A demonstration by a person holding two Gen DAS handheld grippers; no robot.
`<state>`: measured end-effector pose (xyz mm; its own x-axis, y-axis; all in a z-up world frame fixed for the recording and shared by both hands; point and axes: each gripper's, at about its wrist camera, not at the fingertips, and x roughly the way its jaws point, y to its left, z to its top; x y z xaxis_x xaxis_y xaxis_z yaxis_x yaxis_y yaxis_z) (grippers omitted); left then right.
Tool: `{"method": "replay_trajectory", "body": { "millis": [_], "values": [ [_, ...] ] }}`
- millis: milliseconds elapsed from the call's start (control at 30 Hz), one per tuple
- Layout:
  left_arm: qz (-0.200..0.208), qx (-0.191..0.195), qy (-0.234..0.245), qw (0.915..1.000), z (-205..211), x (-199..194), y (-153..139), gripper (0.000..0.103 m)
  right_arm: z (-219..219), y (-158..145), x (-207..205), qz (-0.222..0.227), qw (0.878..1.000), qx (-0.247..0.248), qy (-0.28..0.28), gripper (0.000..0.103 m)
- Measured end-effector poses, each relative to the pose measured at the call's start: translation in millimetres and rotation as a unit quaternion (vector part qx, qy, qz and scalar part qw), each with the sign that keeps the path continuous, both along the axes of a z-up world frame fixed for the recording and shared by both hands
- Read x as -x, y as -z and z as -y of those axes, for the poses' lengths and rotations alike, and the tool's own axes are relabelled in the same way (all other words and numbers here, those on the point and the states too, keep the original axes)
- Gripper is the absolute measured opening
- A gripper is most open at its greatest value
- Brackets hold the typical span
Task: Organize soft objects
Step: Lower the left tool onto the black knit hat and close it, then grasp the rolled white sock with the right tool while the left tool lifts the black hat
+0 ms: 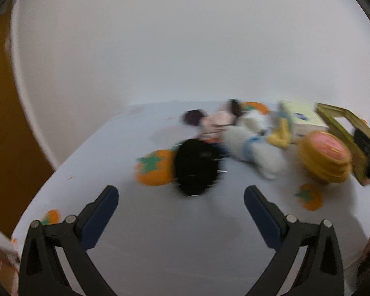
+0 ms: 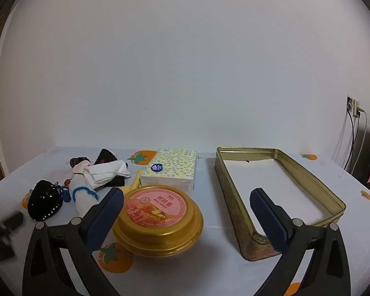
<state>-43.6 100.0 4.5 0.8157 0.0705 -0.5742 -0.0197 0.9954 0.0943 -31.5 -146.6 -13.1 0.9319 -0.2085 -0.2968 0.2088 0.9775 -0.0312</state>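
Note:
A heap of soft things lies on the tablecloth: a black studded pouch (image 1: 196, 167) (image 2: 45, 203), a white rolled cloth with a blue band (image 1: 256, 148) (image 2: 82, 194), a folded white cloth (image 2: 107, 172), and pink and dark pieces (image 1: 209, 122) (image 2: 80, 164). My left gripper (image 1: 181, 198) is open, just short of the black pouch, with nothing between its fingers. My right gripper (image 2: 187, 204) is open too, hovering over the round gold tin (image 2: 157, 219) (image 1: 324, 156), between it and the empty rectangular gold tin (image 2: 278, 192) (image 1: 342, 133). The left wrist view is blurred.
A pack of tissues (image 2: 169, 170) (image 1: 302, 119) stands behind the round tin. The tablecloth (image 2: 209, 259) is pale with orange fruit prints. A white wall backs the table; cables and a socket (image 2: 352, 108) sit at far right. A cardboard box (image 1: 2, 264) shows at lower left.

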Motion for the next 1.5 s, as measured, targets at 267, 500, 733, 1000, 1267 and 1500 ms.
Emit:
{"method": "replay_trajectory", "body": {
  "millis": [267, 500, 733, 1000, 1267, 1500],
  "values": [
    [-0.018, 0.034, -0.022, 0.9990, -43.5, -6.8, 5.4, 0.102, -11.8, 4.3, -1.7, -0.027, 0.998, -0.021, -0.052, 0.099],
    [-0.041, 0.057, 0.039, 0.9968, -21.0, -29.3, 3.1, 0.098, -44.5, 5.2, -11.2, -0.061, 0.992, -0.027, -0.103, 0.069],
    [-0.119, 0.061, 0.063, 0.9890, 10.3, -84.4, 16.6, 0.077, -46.2, 11.1, -19.2, -0.067, 0.991, -0.047, -0.108, 0.069],
    [-0.168, 0.062, 0.053, 0.9824, 14.8, -104.1, 42.7, 0.051, -52.3, 9.2, -37.4, -0.097, 0.984, -0.050, -0.144, 0.078],
    [-0.132, 0.107, 0.061, 0.9835, -10.7, -90.1, 37.1, 0.033, -75.4, 10.0, -69.0, -0.142, 0.972, -0.037, -0.181, 0.078],
    [-0.123, 0.132, 0.067, 0.9813, -36.4, -93.5, 33.4, 0.032, -91.4, 17.7, -98.0, -0.179, 0.964, -0.043, -0.191, 0.078]
  ]
}}
